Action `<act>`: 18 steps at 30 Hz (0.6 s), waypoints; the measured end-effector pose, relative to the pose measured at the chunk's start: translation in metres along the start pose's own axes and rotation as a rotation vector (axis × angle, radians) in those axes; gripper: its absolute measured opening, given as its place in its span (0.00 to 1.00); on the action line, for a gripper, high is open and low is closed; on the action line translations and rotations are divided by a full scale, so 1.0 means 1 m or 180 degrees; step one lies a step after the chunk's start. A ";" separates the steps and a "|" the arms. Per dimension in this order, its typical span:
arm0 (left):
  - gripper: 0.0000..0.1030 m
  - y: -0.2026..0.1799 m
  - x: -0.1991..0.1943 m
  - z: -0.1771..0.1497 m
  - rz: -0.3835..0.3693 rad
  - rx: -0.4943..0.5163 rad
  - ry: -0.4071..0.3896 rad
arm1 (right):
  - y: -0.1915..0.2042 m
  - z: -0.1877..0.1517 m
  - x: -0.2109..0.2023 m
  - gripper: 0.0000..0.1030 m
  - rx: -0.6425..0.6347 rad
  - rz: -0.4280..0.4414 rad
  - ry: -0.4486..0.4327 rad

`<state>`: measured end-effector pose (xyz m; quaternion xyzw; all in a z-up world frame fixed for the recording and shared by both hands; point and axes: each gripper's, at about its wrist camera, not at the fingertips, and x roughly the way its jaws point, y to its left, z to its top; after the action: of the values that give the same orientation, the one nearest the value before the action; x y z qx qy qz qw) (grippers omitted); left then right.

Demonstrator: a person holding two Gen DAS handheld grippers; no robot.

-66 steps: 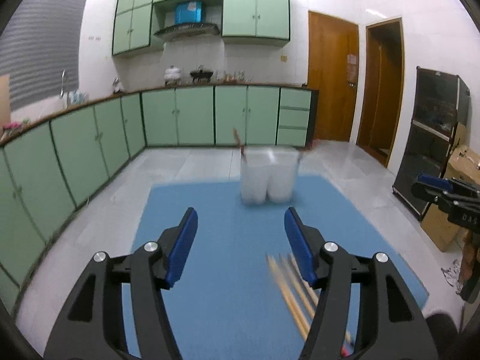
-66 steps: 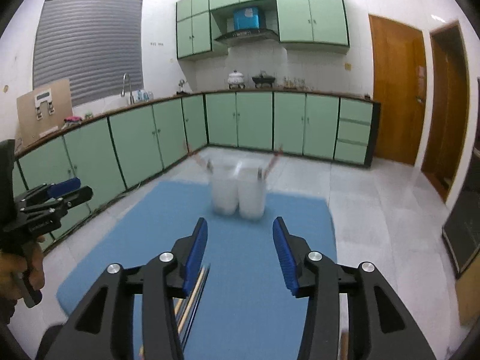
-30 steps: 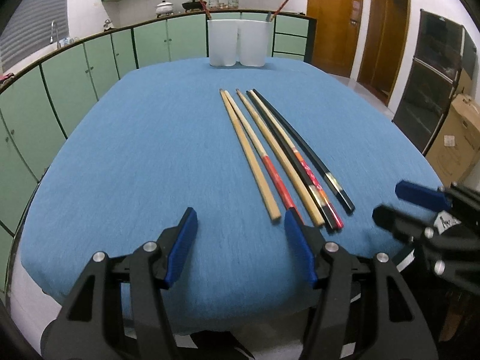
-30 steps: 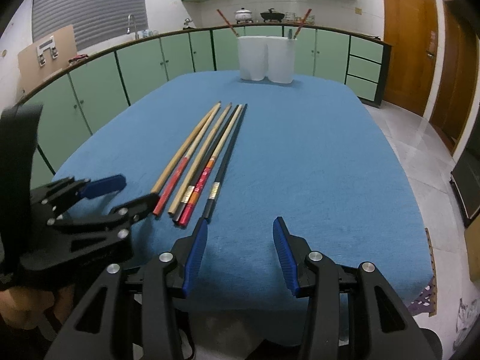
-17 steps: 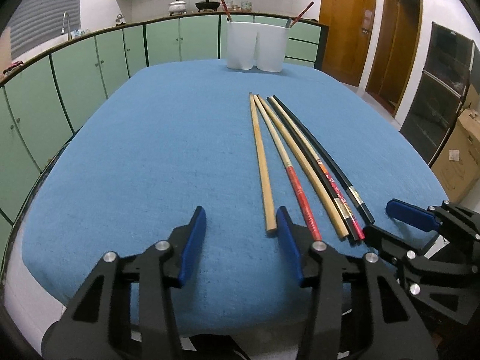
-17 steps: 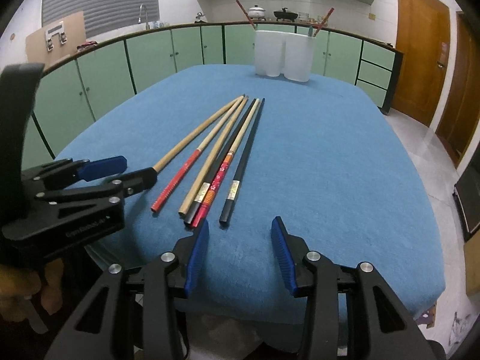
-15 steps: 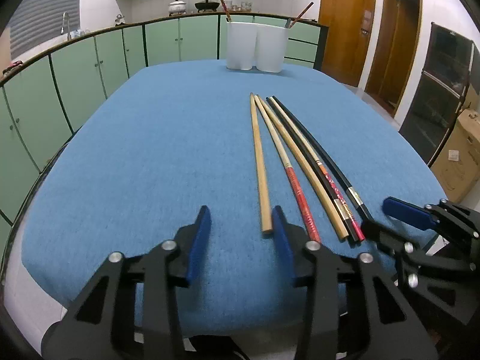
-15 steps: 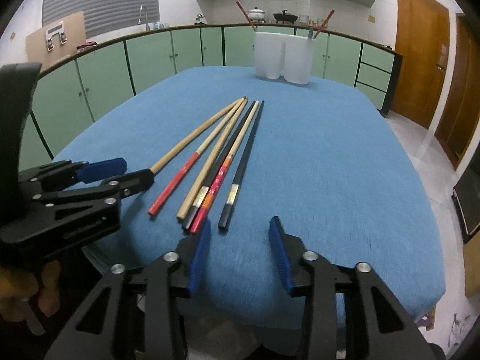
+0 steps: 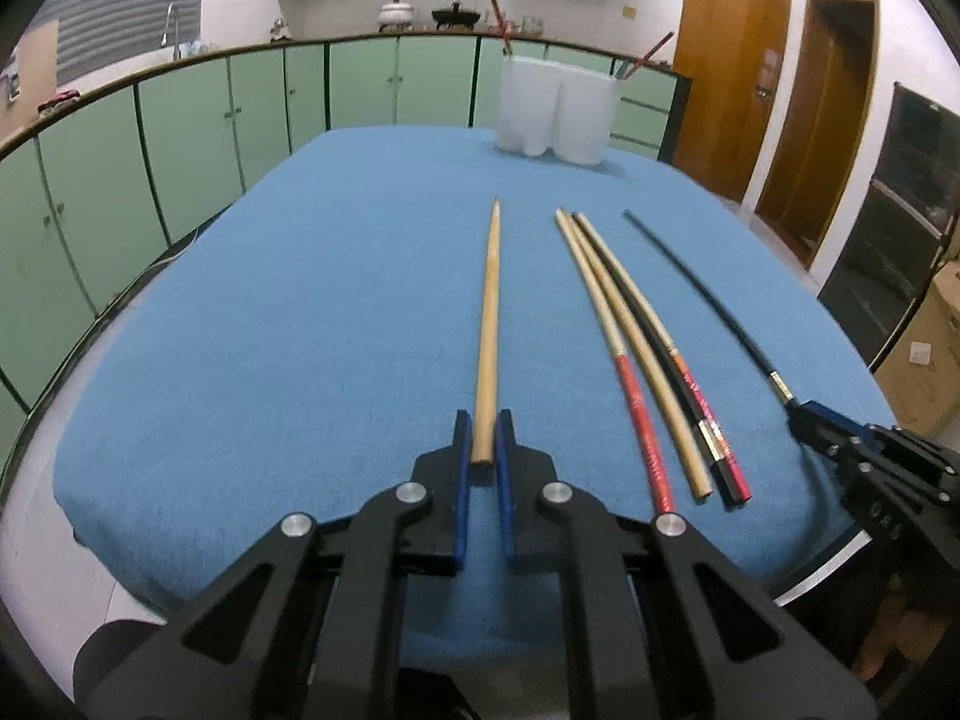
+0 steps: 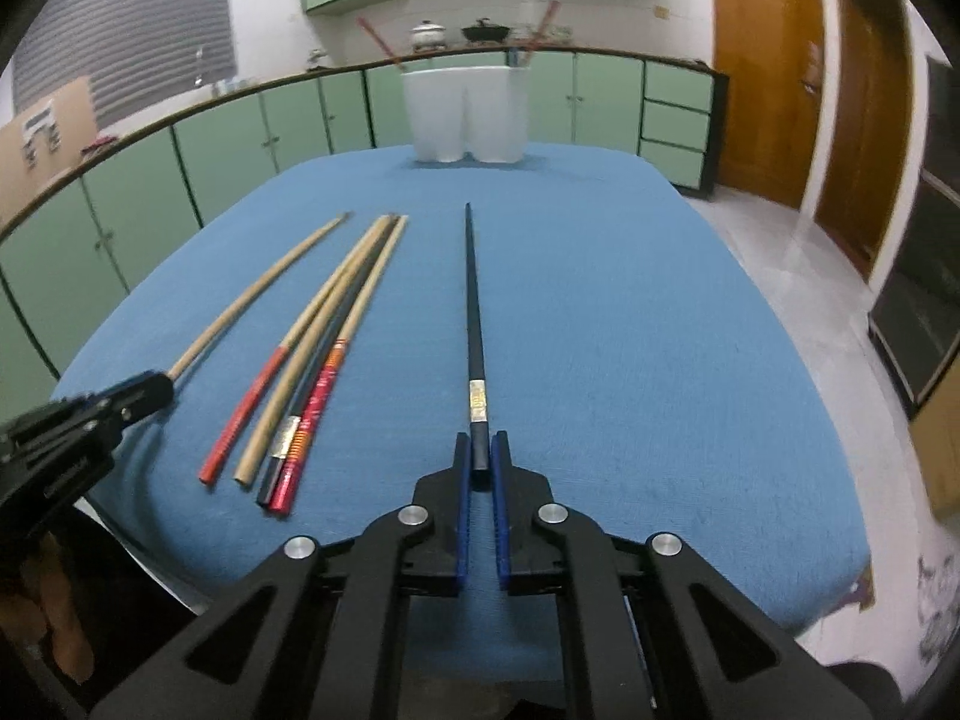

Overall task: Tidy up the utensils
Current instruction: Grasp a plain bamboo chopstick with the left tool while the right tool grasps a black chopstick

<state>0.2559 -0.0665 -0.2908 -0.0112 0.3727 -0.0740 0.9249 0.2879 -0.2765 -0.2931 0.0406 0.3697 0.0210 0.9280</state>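
left gripper [image 9: 483, 441] just closed on the near end of a plain wooden chopstick [image 9: 489, 324], right gripper [image 10: 481, 461] likewise on a black chopstick [image 10: 473, 324] — four more chopsticks [image 9: 645, 360] between them on the blue cloth [image 9: 300, 330], white holder [image 9: 555, 111] at the far edge

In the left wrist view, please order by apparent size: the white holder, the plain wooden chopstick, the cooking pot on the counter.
1. Plain wooden chopstick, close to the camera.
2. White holder.
3. Cooking pot, far away, so true sizes stay unsure.
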 end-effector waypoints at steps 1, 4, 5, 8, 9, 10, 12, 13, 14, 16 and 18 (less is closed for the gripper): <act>0.07 0.000 0.001 -0.001 0.0010 0.0011 0.0012 | 0.000 0.000 0.000 0.06 -0.0019 0.0011 -0.0003; 0.11 -0.001 0.000 -0.001 0.0048 0.0054 0.0005 | -0.001 -0.002 -0.002 0.08 -0.0044 0.0057 -0.0015; 0.22 0.000 0.001 -0.001 0.0059 0.0054 0.0009 | -0.001 -0.003 -0.003 0.08 -0.0059 0.0061 -0.0021; 0.35 0.002 0.004 0.000 0.0086 0.0045 -0.0004 | 0.001 -0.007 -0.004 0.08 -0.0104 0.0055 -0.0047; 0.34 0.001 0.004 0.000 0.0087 0.0069 -0.0009 | 0.001 -0.007 -0.003 0.08 -0.0119 0.0062 -0.0057; 0.32 0.001 0.005 0.001 0.0058 0.0087 -0.0007 | 0.001 -0.006 -0.001 0.09 -0.0135 0.0072 -0.0059; 0.13 0.001 0.005 0.002 -0.0015 0.0087 0.0002 | 0.001 -0.004 0.000 0.07 -0.0151 0.0090 -0.0050; 0.06 0.001 0.005 0.003 -0.0081 0.0076 0.0024 | 0.000 -0.004 -0.001 0.07 -0.0142 0.0098 -0.0044; 0.06 0.002 0.004 0.003 -0.0101 0.0070 0.0027 | 0.000 -0.003 -0.002 0.07 -0.0123 0.0109 -0.0037; 0.06 0.003 0.000 0.006 -0.0135 0.0049 0.0023 | -0.001 -0.001 -0.007 0.07 -0.0086 0.0124 -0.0061; 0.06 0.003 -0.007 0.008 -0.0147 0.0042 -0.0007 | -0.001 0.003 -0.016 0.07 -0.0068 0.0139 -0.0117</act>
<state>0.2568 -0.0630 -0.2805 -0.0137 0.3708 -0.0978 0.9234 0.2785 -0.2790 -0.2796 0.0391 0.3514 0.0444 0.9343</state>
